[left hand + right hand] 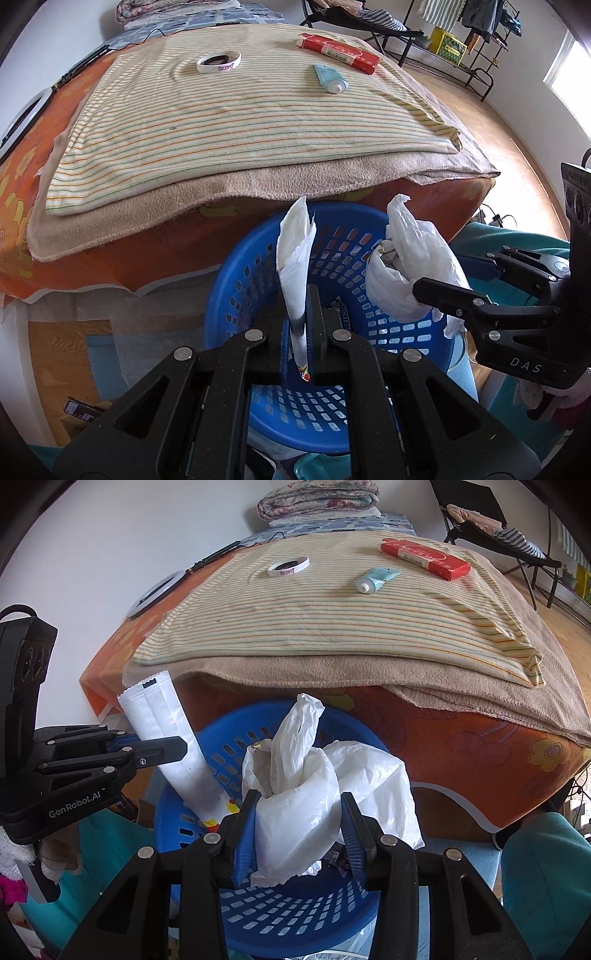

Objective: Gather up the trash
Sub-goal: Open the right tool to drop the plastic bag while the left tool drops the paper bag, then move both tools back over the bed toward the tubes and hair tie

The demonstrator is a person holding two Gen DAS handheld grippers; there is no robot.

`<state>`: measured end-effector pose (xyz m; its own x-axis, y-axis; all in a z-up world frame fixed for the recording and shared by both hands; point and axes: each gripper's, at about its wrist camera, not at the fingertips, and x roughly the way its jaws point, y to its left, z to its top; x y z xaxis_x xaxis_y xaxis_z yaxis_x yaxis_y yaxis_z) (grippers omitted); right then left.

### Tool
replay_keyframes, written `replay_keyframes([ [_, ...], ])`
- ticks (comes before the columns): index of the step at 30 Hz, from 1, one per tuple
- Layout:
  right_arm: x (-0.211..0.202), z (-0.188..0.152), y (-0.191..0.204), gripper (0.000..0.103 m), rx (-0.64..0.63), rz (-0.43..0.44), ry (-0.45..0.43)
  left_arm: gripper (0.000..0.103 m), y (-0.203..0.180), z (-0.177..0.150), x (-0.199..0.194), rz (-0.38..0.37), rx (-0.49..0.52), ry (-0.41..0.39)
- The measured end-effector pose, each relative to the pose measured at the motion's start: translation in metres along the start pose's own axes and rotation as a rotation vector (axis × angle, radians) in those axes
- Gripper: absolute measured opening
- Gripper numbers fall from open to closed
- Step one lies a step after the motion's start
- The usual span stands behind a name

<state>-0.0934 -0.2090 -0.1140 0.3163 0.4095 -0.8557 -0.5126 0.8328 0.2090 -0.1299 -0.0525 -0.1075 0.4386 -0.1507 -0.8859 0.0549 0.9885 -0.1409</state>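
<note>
Broadly, a bed point(258, 206) fills the upper scene, covered by a tan blanket point(155, 206) and a striped cloth point(236, 125). Below its near edge stands a blue perforated basket point(402, 328). Over the basket, the left hand-held gripper point(300, 325) pinches a flattened white packet point(295, 251), held upright. Beside it, the right hand-held gripper point(299, 830) clamps a crumpled white plastic bag point(306, 794) above the basket's opening. On the striped cloth, well apart from both, lie a red box point(338, 51), a pale blue tube point(330, 78) and a white wristband point(218, 62).
</note>
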Motion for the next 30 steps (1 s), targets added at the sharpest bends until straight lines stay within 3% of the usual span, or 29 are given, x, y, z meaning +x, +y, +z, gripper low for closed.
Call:
replay_keyframes([
  [9,0.008,-0.005,-0.002,0.05,0.014,0.005,0.042,0.005,-0.002,-0.002,0.005,0.02,0.012,0.022],
  [11,0.009,-0.006,-0.002,0.054,0.017,-0.003,0.046,0.005,-0.003,-0.003,0.007,0.027,0.015,0.029],
  [13,0.01,-0.006,-0.004,0.065,0.022,-0.011,0.053,0.005,-0.003,-0.003,0.008,0.03,0.015,0.038],
  [18,0.013,-0.008,-0.007,0.071,0.034,-0.023,0.074,0.009,0.001,-0.003,0.008,0.041,0.001,0.037],
  [20,0.014,-0.009,-0.006,0.075,0.032,-0.033,0.077,0.017,0.002,-0.003,0.008,0.045,-0.005,0.038],
  [22,0.013,-0.009,-0.007,0.077,0.032,-0.037,0.077,0.047,0.003,-0.004,0.007,0.049,-0.01,0.029],
  [30,0.011,-0.009,-0.009,0.085,0.031,-0.062,0.071,0.061,0.007,-0.001,0.002,0.051,-0.033,0.005],
])
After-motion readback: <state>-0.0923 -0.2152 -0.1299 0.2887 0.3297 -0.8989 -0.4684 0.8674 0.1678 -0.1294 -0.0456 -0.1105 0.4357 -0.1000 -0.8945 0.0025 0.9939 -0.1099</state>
